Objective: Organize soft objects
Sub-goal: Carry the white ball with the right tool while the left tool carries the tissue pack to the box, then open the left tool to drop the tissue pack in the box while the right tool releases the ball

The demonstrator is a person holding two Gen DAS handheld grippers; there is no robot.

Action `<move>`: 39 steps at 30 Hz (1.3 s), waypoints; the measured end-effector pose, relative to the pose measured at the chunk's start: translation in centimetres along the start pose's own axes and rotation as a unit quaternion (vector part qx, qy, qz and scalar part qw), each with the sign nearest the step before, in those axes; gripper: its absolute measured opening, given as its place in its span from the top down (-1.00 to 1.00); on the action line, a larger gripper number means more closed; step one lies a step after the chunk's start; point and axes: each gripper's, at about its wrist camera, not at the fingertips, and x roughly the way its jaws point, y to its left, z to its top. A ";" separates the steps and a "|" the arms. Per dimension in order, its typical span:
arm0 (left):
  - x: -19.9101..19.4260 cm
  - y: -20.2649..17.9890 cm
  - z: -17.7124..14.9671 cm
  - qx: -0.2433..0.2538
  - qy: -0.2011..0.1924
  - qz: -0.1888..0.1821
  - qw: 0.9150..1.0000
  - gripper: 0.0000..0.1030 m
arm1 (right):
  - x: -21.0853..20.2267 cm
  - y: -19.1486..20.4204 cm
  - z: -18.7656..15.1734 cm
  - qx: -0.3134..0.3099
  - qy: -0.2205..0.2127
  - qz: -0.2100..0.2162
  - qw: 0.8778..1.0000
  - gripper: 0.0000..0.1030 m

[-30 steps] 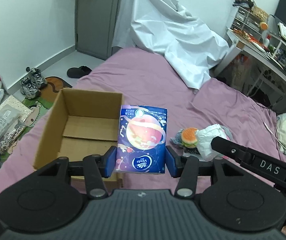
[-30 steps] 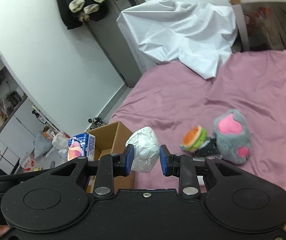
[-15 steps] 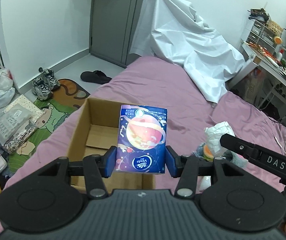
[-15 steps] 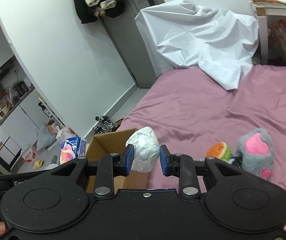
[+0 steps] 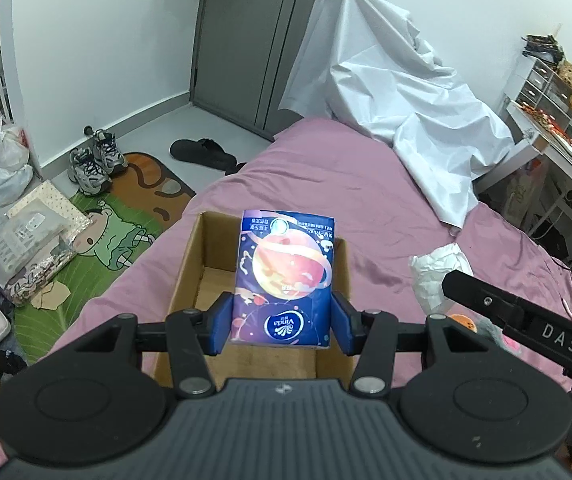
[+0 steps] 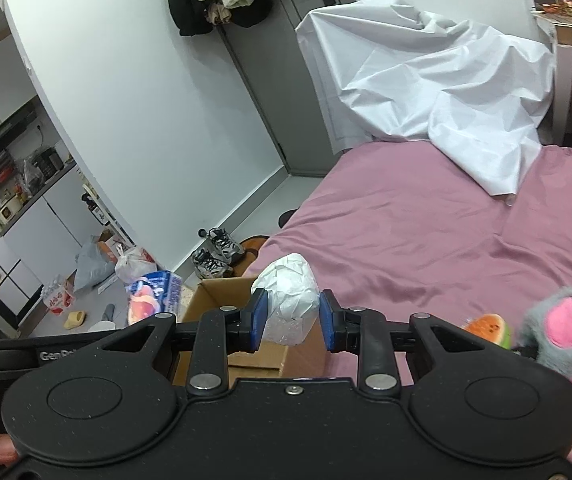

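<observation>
Carrying both loads across the pink bed (image 5: 326, 168), I now have the left claw (image 5: 281, 322), clamped on the blue tissue pack (image 5: 286, 276), above the open cardboard box (image 5: 189, 264), while the right claw (image 6: 290, 322) grips its white wrapped bundle (image 6: 288, 300) near the box's right edge, drops pending.

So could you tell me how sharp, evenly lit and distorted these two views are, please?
Left wrist view: sharp, evenly lit, the tissue pack print readable; fisheye bends the door frame. Right wrist view: also sharp, soft light, no glare on the white wad; the wall edge curves strongly.
</observation>
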 end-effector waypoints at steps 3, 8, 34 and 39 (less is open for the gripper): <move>1.1 0.9 0.2 -0.007 0.007 -0.001 1.000 0.03 | 1.3 0.5 0.1 -0.005 0.009 0.000 1.000 0.46; 3.4 2.2 0.6 -0.019 0.026 -0.003 0.999 0.03 | 3.3 1.3 0.0 -0.011 0.025 -0.002 1.000 0.46; 6.6 5.7 2.9 -0.036 0.052 0.006 0.998 -0.27 | 8.3 2.3 0.4 0.005 0.052 0.000 0.999 0.43; 5.3 6.1 2.8 -0.042 0.038 0.024 0.998 -0.41 | 7.9 2.1 0.6 0.019 0.054 0.016 0.998 -0.15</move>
